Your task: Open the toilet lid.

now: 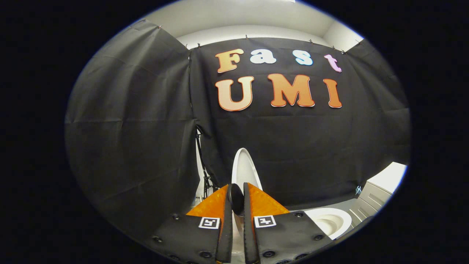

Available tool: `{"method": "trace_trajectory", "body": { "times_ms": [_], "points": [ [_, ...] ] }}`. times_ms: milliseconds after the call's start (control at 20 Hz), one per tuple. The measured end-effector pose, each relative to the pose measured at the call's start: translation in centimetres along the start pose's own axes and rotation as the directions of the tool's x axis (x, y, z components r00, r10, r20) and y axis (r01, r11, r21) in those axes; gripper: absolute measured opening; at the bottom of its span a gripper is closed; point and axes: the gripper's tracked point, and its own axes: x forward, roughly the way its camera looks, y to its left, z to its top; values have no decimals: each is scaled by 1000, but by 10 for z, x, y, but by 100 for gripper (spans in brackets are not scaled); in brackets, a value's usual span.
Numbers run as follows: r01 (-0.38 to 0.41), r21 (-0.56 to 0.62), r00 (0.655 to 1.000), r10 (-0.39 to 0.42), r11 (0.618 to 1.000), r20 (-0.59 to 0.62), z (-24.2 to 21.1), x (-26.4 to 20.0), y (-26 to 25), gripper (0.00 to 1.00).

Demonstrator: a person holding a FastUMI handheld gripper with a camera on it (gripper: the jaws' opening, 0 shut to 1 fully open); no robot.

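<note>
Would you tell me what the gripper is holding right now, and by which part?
The gripper is shut on the toilet lid, both fingers pinching its thin free edge; the lid stands raised, nearly upright, above the bowl.

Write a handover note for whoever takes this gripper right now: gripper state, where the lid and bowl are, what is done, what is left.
Gripper: fingers nearly closed on the edge of the raised toilet lid, which passes between them; it looks gripped, though actual pad contact is hard to confirm.
Lid: standing about upright, edge-on, rising just beyond the fingertips in front of the black cloth wall.
Toilet bowl: open, below and to the right of the fingers.
Done: the lid appears lifted clear of the bowl.
Left: probably just lean the lid back to rest, open the fingers, and withdraw.
</note>
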Motion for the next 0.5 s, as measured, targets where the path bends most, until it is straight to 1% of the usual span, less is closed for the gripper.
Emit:
{"method": "trace_trajectory", "body": {
  "times_ms": [100, 200, 400, 500],
  "points": [
    [-61, 13, 998, 61, 998, -23, -1, -1, 9, 29],
    [-102, 8, 994, 102, 995, -24, 5, -8, 11, 52],
    [-137, 50, 990, 135, 989, 27, 39, -23, -6, 100],
    [-135, 43, 989, 133, 990, 60, 63, -28, -30, 99]
  ]
}}
